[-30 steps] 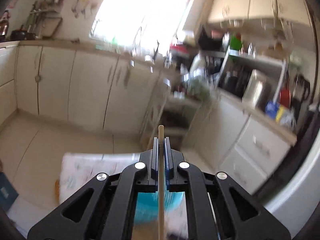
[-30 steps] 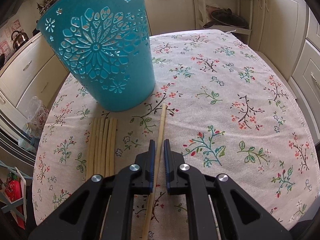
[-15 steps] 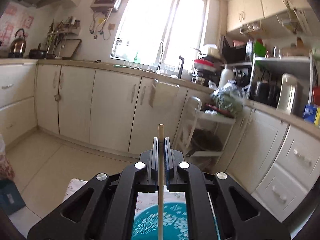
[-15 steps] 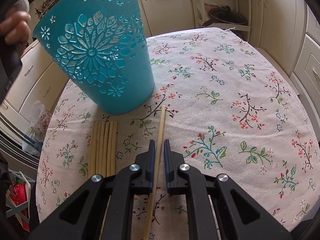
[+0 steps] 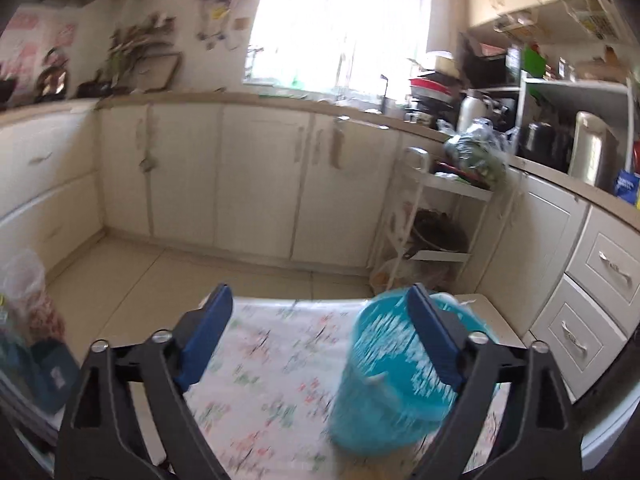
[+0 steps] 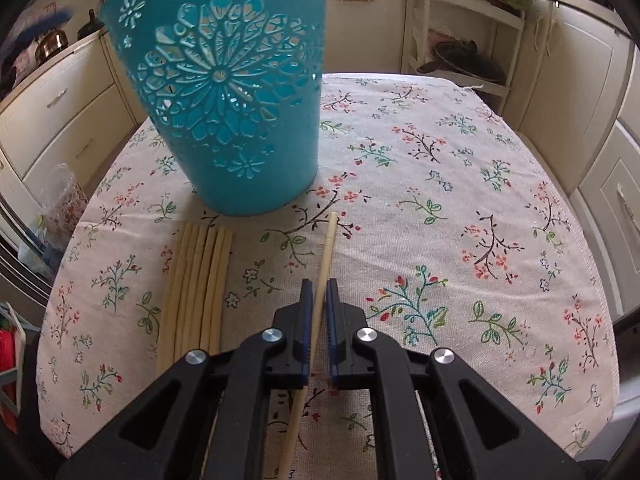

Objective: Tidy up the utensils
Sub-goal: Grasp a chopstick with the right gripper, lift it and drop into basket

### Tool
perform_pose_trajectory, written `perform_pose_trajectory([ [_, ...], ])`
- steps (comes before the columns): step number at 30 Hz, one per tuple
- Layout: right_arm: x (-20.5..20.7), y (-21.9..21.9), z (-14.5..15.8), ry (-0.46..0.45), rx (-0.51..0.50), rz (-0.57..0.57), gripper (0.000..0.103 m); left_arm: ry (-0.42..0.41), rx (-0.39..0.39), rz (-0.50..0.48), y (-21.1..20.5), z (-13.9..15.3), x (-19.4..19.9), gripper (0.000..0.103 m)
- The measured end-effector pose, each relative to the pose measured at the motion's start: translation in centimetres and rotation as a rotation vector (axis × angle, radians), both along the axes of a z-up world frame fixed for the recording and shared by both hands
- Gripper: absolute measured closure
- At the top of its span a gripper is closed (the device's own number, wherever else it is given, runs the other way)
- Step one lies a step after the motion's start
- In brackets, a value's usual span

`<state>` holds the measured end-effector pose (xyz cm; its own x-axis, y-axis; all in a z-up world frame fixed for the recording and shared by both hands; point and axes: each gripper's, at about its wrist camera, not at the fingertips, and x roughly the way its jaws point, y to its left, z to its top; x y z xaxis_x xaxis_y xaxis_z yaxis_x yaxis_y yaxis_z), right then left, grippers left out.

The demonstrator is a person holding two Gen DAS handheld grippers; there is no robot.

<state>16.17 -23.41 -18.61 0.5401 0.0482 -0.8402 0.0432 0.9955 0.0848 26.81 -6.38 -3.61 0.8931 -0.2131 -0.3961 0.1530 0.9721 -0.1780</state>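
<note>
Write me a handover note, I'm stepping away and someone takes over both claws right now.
Left claw: jaws just opened, nothing between them, beside the teal basket.
Right claw: shut on one chopstick lying on the floral tablecloth.
Bundle of chopsticks lies in front of the basket.
Done: cannot see inside the basket.
Left: lift the gripped chopstick into the basket, then the bundle.

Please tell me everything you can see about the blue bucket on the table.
The blue bucket looks like plastic, wider at the top than at the base. Its wall is cut through with a big flower pattern and small flowers. It stands upright on the flowered tablecloth, near the far left part. A bundle of chopsticks lies just before its base; whether they touch is unclear. No tool touches it.
</note>
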Motion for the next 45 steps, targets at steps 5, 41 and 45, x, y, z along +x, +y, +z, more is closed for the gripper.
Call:
perform_pose_trajectory([
  [5, -0.8, -4.5, 0.1, 0.001, 0.385, -0.103, 0.098, 0.154, -0.063, 0.058, 4.1, -5.8, -2.8, 0.012],
  [41, 7.2, -1.8, 13.4, -0.556, 0.376, -0.014, 0.079, 0.419, -0.103, 0.032, 5.2, -14.7, -2.2, 0.011],
  [45, 1.9, -2.2, 13.6, -0.572, 0.375, -0.005, 0.075, 0.427, -0.11, 0.043, 5.3, -14.9, -2.1, 0.011],
])
